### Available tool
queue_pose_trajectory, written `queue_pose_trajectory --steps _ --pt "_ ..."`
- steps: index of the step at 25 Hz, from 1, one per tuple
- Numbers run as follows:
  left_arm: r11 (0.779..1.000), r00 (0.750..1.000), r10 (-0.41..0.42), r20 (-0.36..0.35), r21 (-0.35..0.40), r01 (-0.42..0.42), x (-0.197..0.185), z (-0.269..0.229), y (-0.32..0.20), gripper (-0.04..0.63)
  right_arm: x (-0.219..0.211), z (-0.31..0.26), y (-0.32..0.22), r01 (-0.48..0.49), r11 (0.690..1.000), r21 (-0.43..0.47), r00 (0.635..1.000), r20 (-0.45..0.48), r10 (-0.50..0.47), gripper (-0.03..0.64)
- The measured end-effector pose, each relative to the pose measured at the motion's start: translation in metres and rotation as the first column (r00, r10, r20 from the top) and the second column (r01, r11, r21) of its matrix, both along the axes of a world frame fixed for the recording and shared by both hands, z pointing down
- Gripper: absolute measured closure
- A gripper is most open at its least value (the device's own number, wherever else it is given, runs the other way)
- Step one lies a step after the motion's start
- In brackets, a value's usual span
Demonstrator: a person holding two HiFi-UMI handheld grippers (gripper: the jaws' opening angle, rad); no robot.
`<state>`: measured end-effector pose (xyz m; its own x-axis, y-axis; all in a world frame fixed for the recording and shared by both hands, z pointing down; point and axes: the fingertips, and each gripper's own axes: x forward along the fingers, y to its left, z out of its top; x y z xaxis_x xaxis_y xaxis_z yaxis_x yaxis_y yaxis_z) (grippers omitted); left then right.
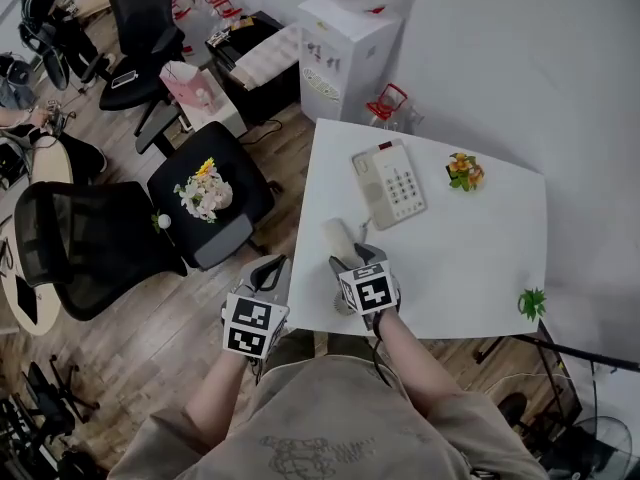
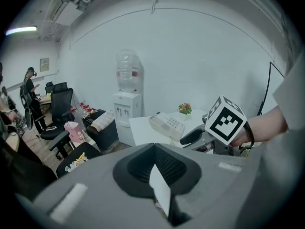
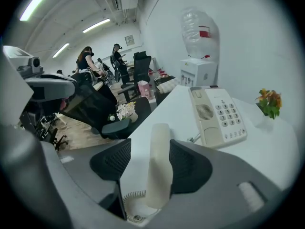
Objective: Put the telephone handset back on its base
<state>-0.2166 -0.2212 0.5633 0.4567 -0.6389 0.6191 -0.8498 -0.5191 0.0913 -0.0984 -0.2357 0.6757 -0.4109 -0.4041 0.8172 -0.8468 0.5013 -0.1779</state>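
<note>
Cord [image 3: 131, 197] is coiling at the bottom of the right gripper view, trailing from the near end of the handset [image 3: 159, 166]. The handset is lying flat on the table [image 1: 470, 258], close to the lower left edge in the head view, and pointing up the frame. The base [image 1: 390, 183] is sitting apart from it, higher and slightly right, with its keypad facing up and its cradle side uncovered. Only bare tabletop is lying between the two.

Flowers [image 1: 465, 171] are standing just right of the base, and a green sprig [image 1: 531, 303] is sitting at the table's right edge. A red wire rack [image 1: 387, 101] and a water cooler [image 1: 345, 53] are standing against the wall past the table's top edge. A black chair [image 1: 245, 183] carrying a bouquet [image 1: 205, 193] is standing on the wood floor at centre left, with more office chairs [image 1: 140, 28] in the upper left.

The left gripper [image 1: 268, 271] is hanging off the table's left edge, over the floor, with its jaws closed together. The right gripper [image 1: 352, 260] is reaching down over the handset's near end with its jaws spread wide on either side of it. A gap is showing at the left pad, the right pad is lying close beside the handset, and the grip is released, not clamped.
</note>
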Motion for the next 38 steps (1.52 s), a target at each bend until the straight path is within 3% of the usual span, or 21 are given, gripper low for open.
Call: queue_pose_trajectory --steps 13,19,29,38 --pt "0.995 1.0 -0.004 0.025 -0.102 0.006 -0.003 0.048 0.011 0.595 0.002 0.067 -0.008 0.019 0.998 -0.066 0.99 -0.135 -0.028 0.322" --pt "0.992 1.0 -0.014 0.021 -0.124 0.017 -0.002 0.056 0.013 0.595 -0.002 0.076 -0.01 0.041 0.996 -0.081 0.991 -0.126 -0.051 0.366" --pt "0.987 0.998 -0.06 -0.023 -0.153 0.056 -0.004 0.049 0.021 0.595 0.002 0.05 -0.017 0.061 0.997 -0.039 0.992 -0.11 -0.065 0.376" --pt "0.996 0.999 -0.033 -0.023 -0.084 0.031 0.001 0.018 0.009 0.595 0.021 -0.003 -0.03 0.02 0.999 0.044 0.996 -0.085 -0.017 0.376"
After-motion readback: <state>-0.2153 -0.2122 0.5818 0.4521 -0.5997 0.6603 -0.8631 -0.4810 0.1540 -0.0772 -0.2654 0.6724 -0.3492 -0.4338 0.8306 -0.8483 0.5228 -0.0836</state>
